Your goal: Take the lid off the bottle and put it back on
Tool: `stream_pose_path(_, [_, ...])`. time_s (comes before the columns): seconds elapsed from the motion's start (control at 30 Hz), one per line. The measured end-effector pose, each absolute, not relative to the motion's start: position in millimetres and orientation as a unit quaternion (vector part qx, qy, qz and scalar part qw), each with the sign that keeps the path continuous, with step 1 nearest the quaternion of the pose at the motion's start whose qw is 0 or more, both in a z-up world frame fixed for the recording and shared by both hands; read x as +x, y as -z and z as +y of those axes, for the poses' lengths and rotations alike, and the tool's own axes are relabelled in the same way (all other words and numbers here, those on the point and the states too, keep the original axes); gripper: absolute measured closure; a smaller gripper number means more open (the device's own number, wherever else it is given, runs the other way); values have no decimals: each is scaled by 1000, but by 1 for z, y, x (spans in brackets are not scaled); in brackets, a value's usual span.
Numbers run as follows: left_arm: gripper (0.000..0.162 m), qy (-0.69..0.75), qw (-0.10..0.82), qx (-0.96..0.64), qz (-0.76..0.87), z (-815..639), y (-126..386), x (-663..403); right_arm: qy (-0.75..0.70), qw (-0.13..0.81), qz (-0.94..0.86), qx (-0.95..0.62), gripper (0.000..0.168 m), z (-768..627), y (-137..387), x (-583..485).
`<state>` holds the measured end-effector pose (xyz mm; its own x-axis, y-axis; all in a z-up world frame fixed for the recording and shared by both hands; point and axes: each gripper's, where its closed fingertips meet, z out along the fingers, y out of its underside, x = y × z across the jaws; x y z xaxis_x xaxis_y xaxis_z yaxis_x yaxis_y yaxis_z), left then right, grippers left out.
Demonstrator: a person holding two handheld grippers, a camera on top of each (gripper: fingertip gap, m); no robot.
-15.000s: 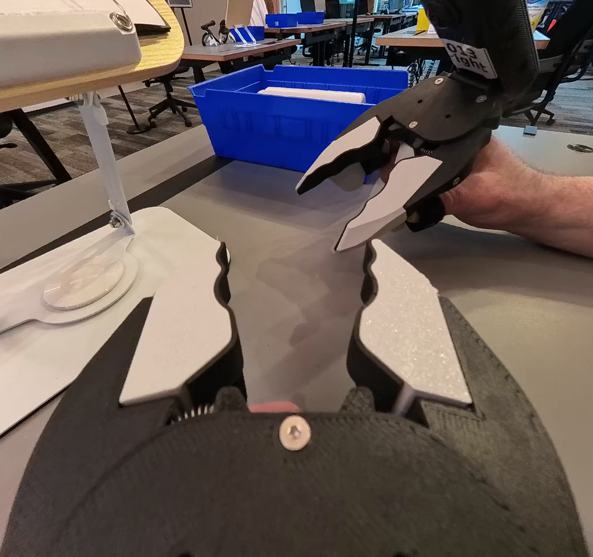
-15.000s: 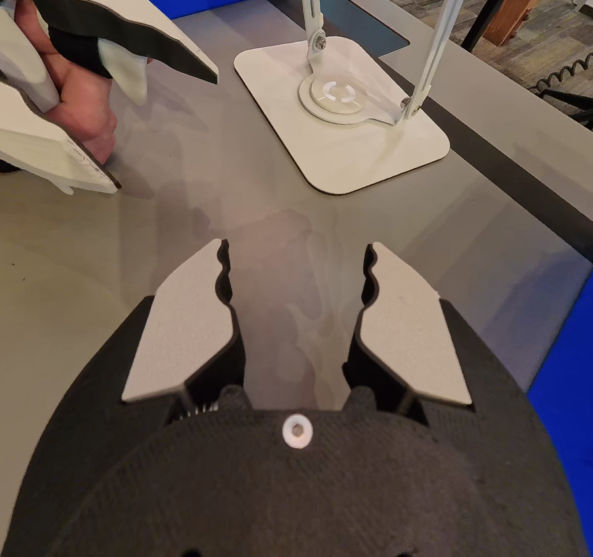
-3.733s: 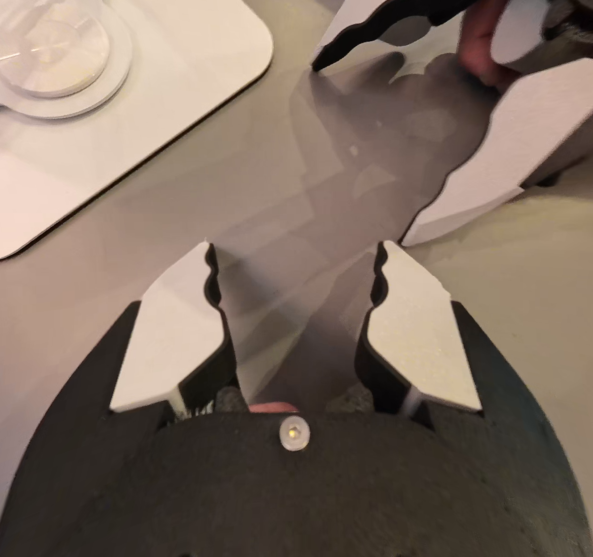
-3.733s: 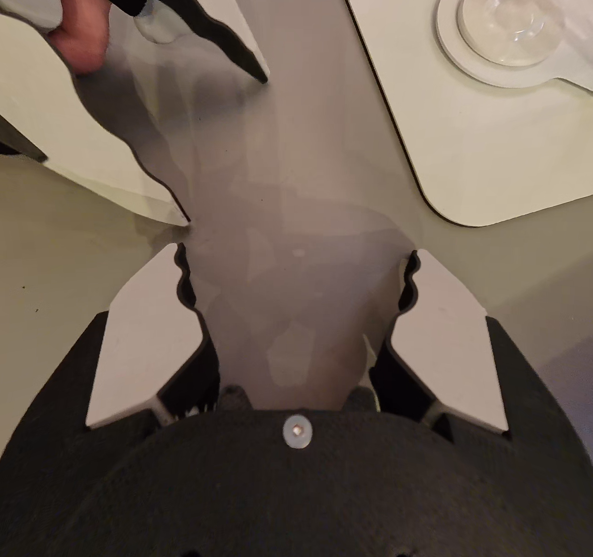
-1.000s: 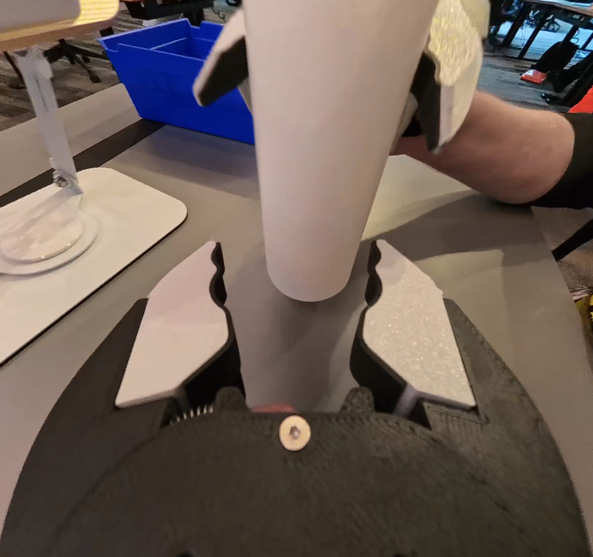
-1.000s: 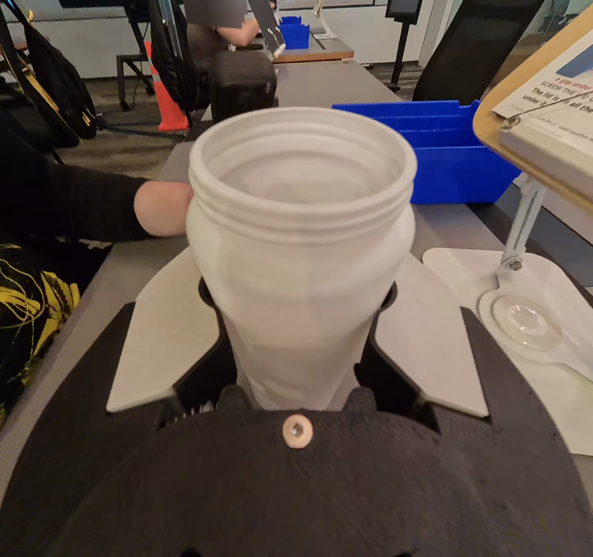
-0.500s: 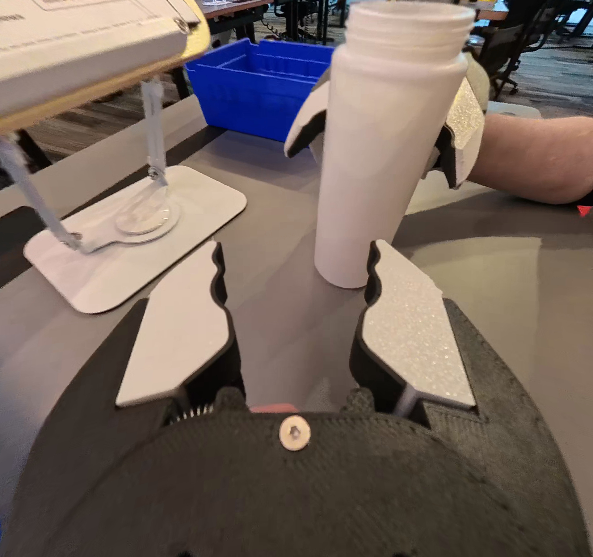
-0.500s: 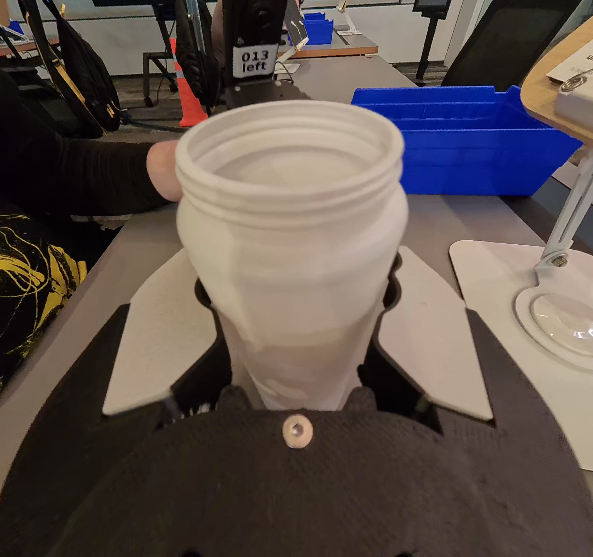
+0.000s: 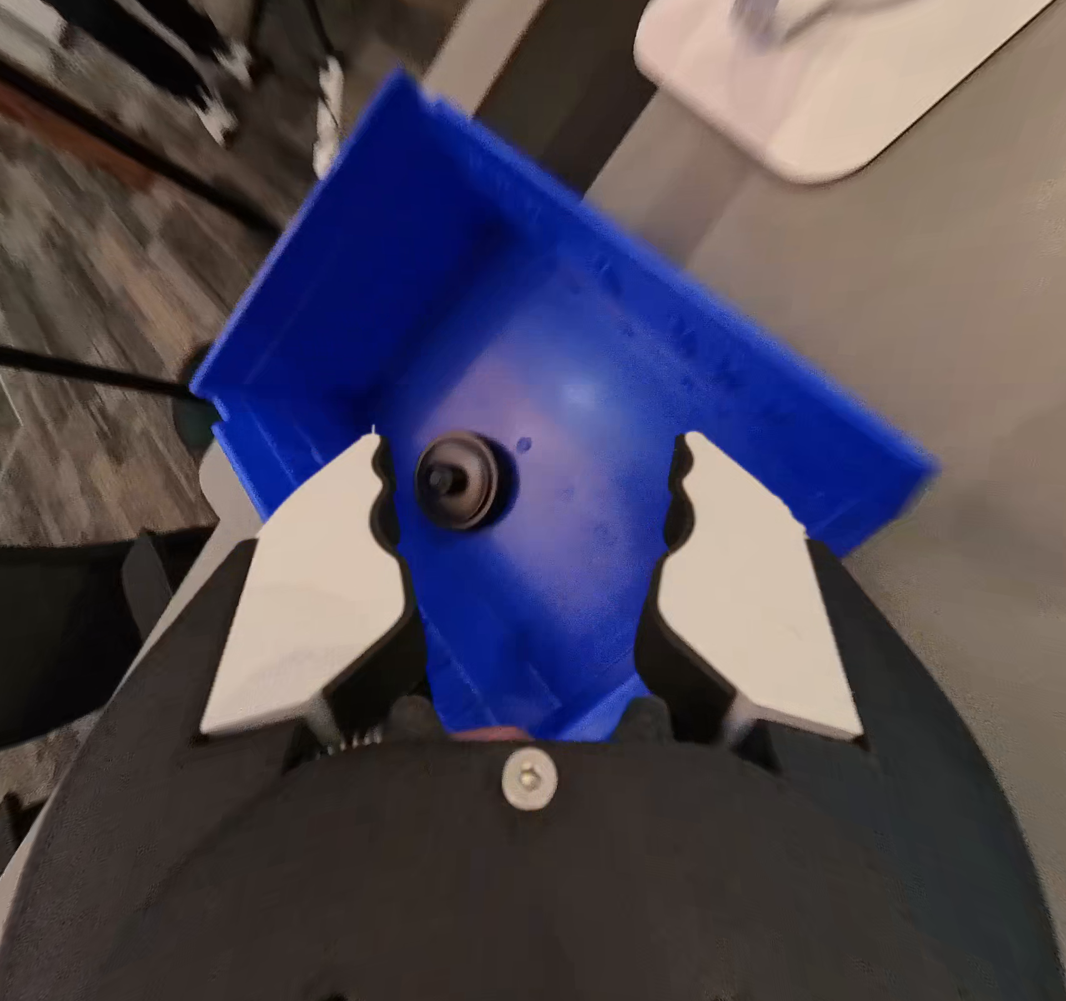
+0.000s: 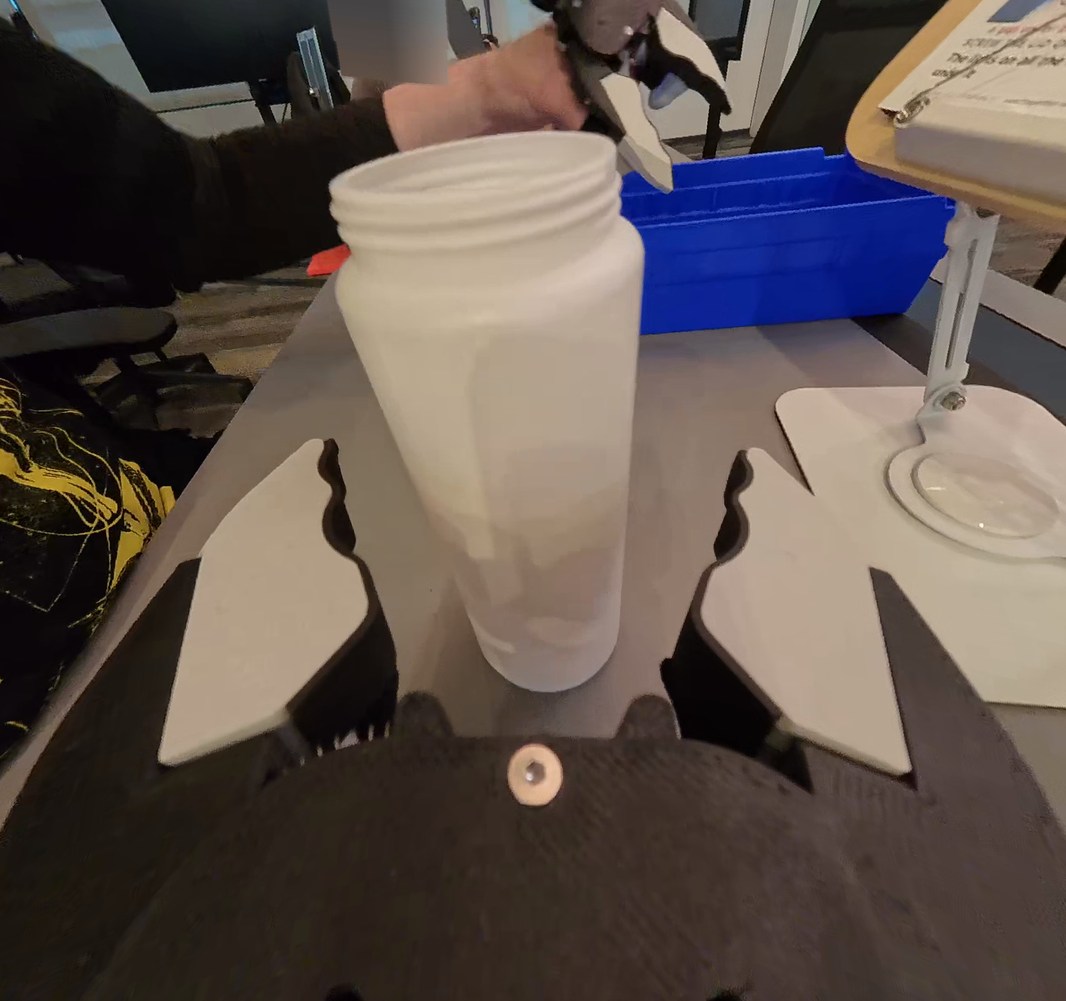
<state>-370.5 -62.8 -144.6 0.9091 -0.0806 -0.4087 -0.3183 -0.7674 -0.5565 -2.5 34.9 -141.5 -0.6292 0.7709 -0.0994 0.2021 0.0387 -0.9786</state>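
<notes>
Whereas half a second ago the right gripper (image 10: 533, 517) clamped the white bottle (image 10: 496, 396), its fingers now stand wide apart on either side, clear of it; the bottle stands upright and lidless on the grey table (image 10: 750, 373). Beyond the bottle, the left gripper (image 9: 530, 483), also spread wide and empty, has swung from facing the bottle to hover over the blue bin (image 9: 404, 258), where a dark round lid (image 9: 466, 481) lies. Right of the bottle sits a white stand base (image 10: 865, 598). Behind are office chairs.
</notes>
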Motion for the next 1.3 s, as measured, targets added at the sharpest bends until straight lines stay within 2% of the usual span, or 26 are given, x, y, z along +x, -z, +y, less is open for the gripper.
stream_pose_path(0.33, [54,-138,50,-982,117,-66,245,-458,-589,238,-682,-363,45,36,150,-3])
stream_pose_path(0.57, [65,-87,-76,-987,109,-77,265,-468,-589,225,-685,-365,45,34,157,-4])
stream_pose_path(0.67, [76,-44,-106,-989,92,-80,268,-462,-587,223,-687,-366,45,33,159,-4])
stream_pose_path(0.7, [86,-24,-109,-990,91,-80,269,-457,-588,222,-687,-366,45,33,159,-4])
stream_pose_path(0.73, [87,-15,-108,-990,92,-80,270,-455,-588,222,-686,-366,45,33,159,-4])
stream_pose_path(0.87, [87,-29,-87,-990,109,-78,268,-455,-589,227,-683,-368,45,36,155,-3])
stream_pose_path(1.03, [88,-86,-18,-989,119,-72,252,-448,-588,244,-679,-366,48,43,146,-1])
stream_pose_path(1.17, [88,-156,70,-976,134,-64,208,-425,-578,260,-680,-370,48,50,139,2])
stream_pose_path(1.3, [88,-253,163,-941,156,-59,142,-384,-562,303,-669,-381,48,65,112,10])
